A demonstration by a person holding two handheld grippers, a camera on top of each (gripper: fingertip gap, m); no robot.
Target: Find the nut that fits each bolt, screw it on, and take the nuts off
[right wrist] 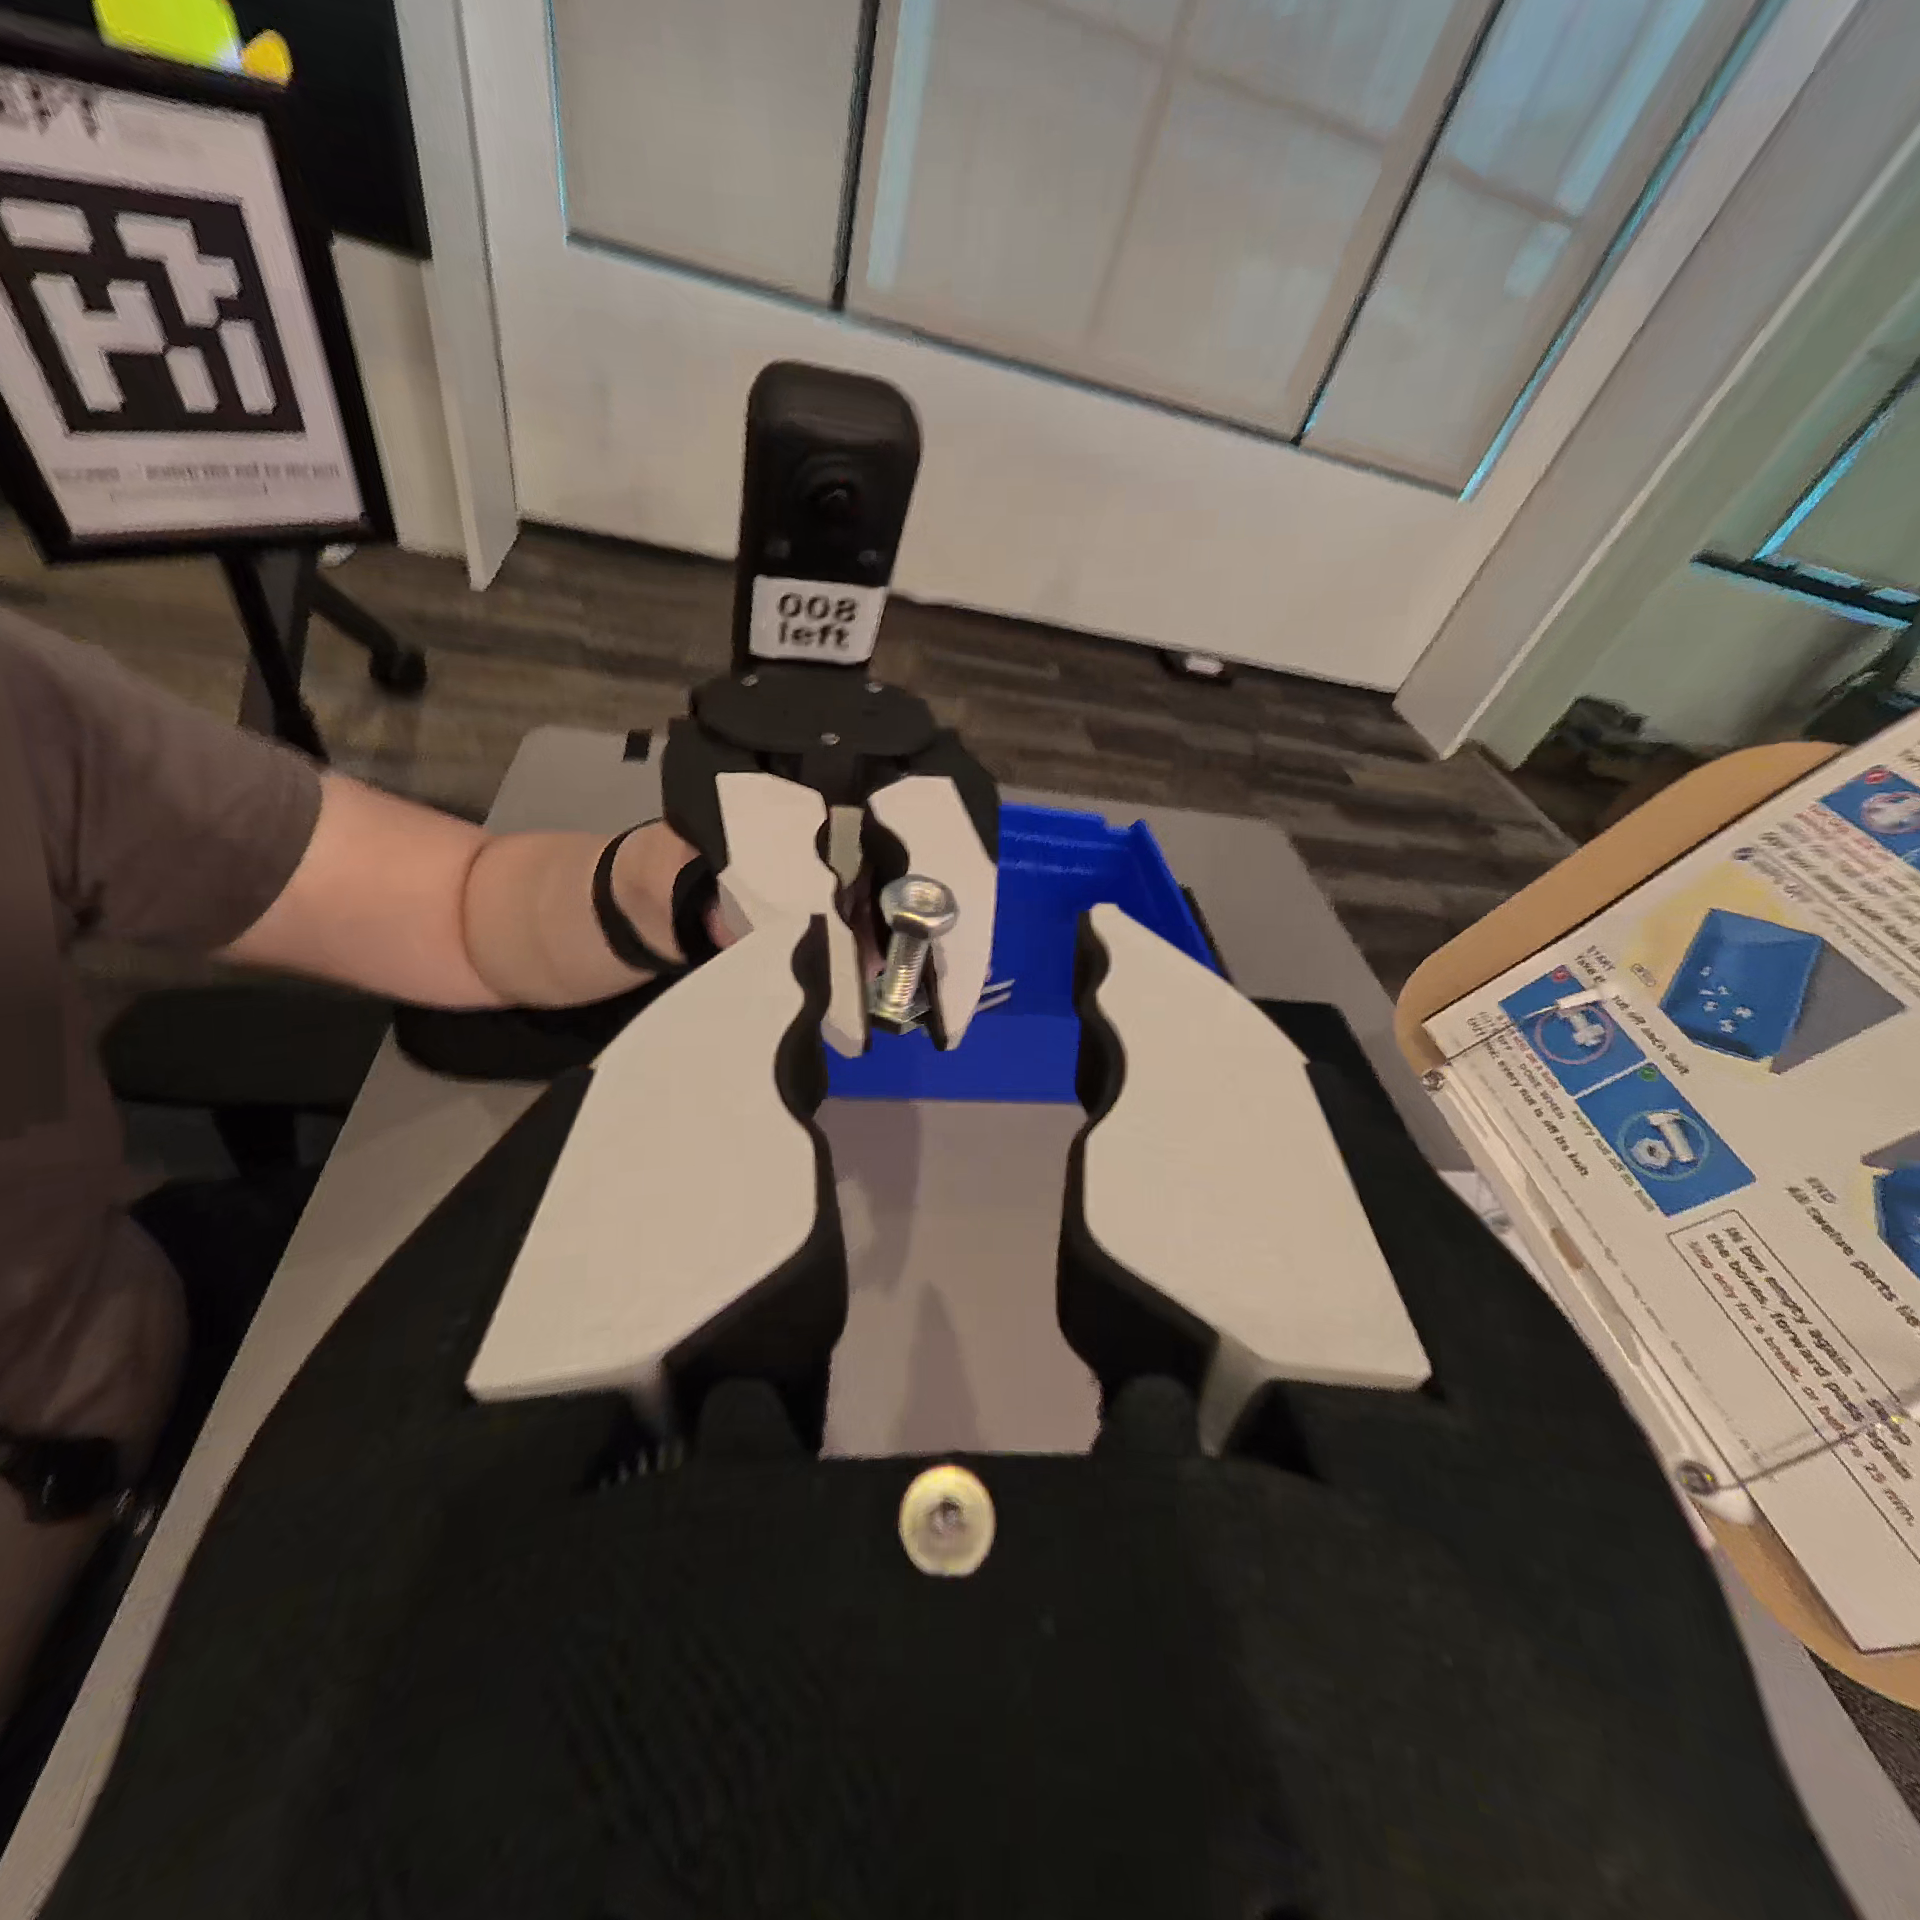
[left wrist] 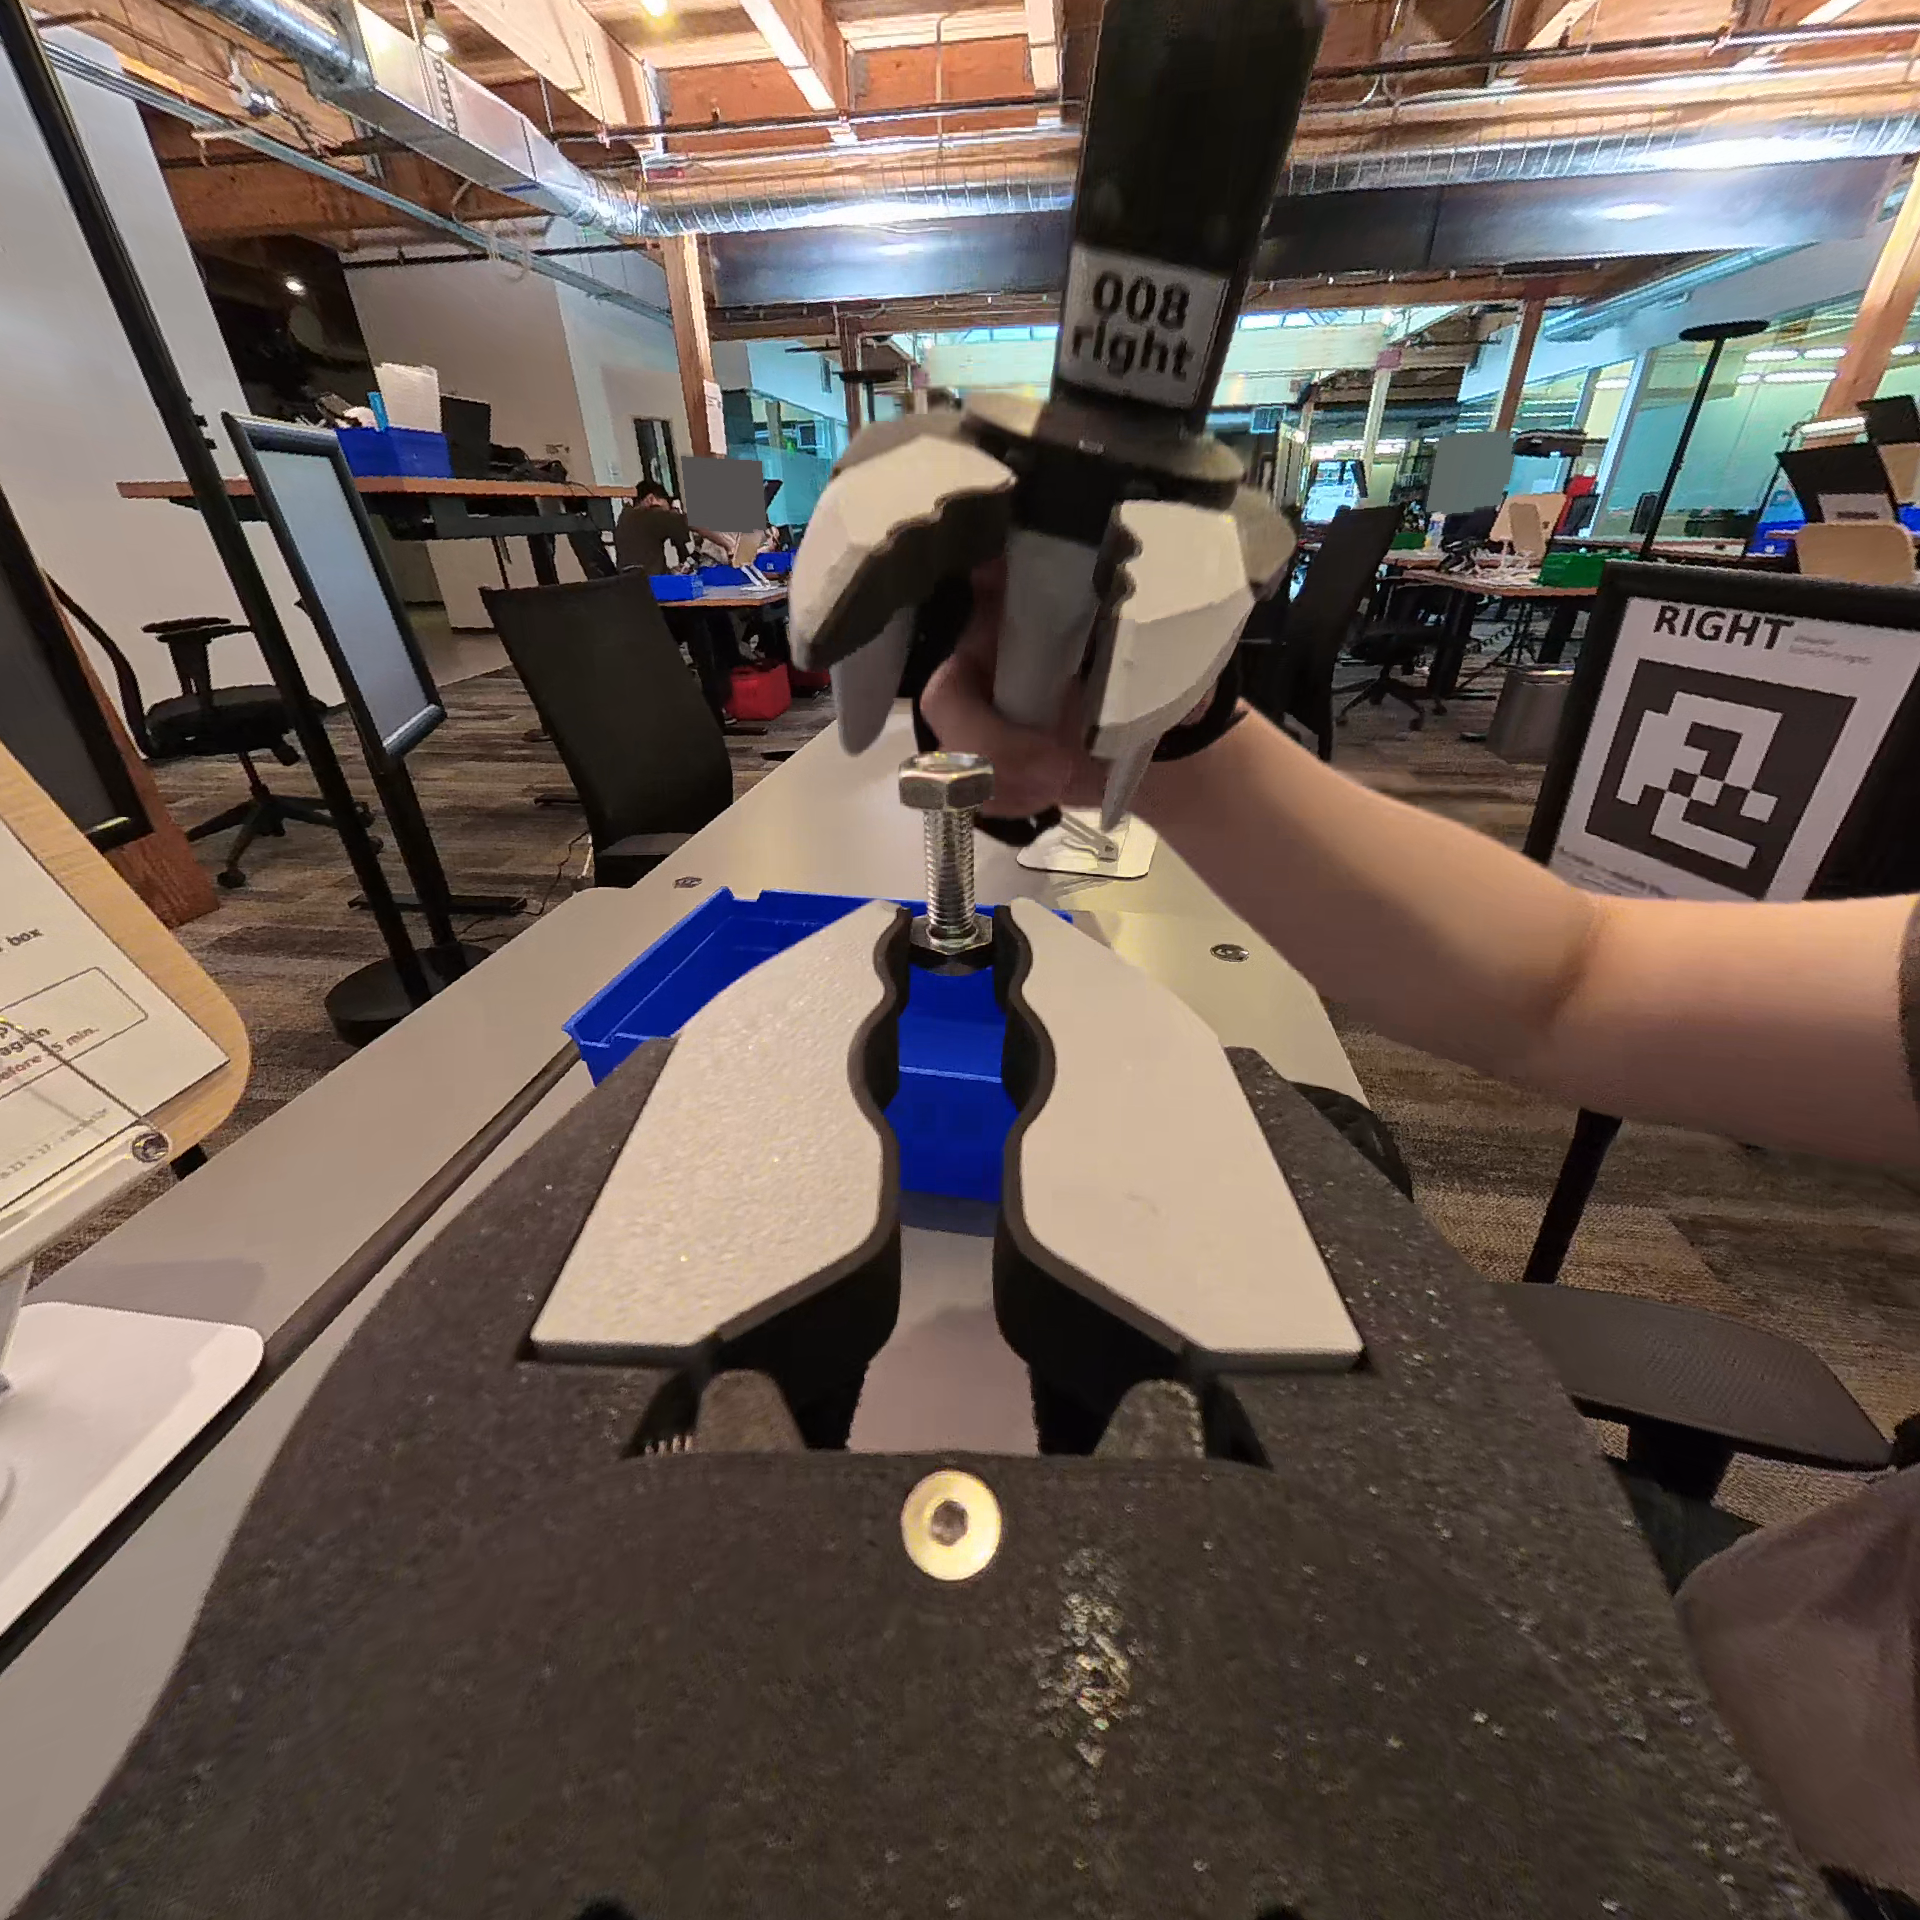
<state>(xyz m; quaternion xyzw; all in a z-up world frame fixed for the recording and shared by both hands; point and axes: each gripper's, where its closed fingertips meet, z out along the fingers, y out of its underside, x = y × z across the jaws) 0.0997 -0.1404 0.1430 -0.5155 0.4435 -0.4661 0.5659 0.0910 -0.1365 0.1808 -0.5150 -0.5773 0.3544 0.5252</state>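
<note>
A silver hex bolt (left wrist: 943, 831) stands upright, head up, with a nut (left wrist: 951, 940) on its lower end. My left gripper (left wrist: 951, 920) is shut on the nut and holds it over a blue bin (left wrist: 675, 987). My right gripper (left wrist: 987, 764) is open and points down just above the bolt head, one finger on each side, without touching it. In the right wrist view the bolt (right wrist: 914, 945) tilts between the left gripper's (right wrist: 902, 1029) fingers, and my right gripper (right wrist: 951, 935) is open around it. The blue bin (right wrist: 1091, 883) lies behind.
The bin sits on a grey table (left wrist: 416, 1143). An instruction sheet on a wooden board (right wrist: 1662, 1091) lies at one side of the table. Marker signs on stands (left wrist: 1714, 769) (right wrist: 145, 312) flank the table. A black chair (left wrist: 623, 707) stands beyond it. The tips of both grippers are at nearly the same place.
</note>
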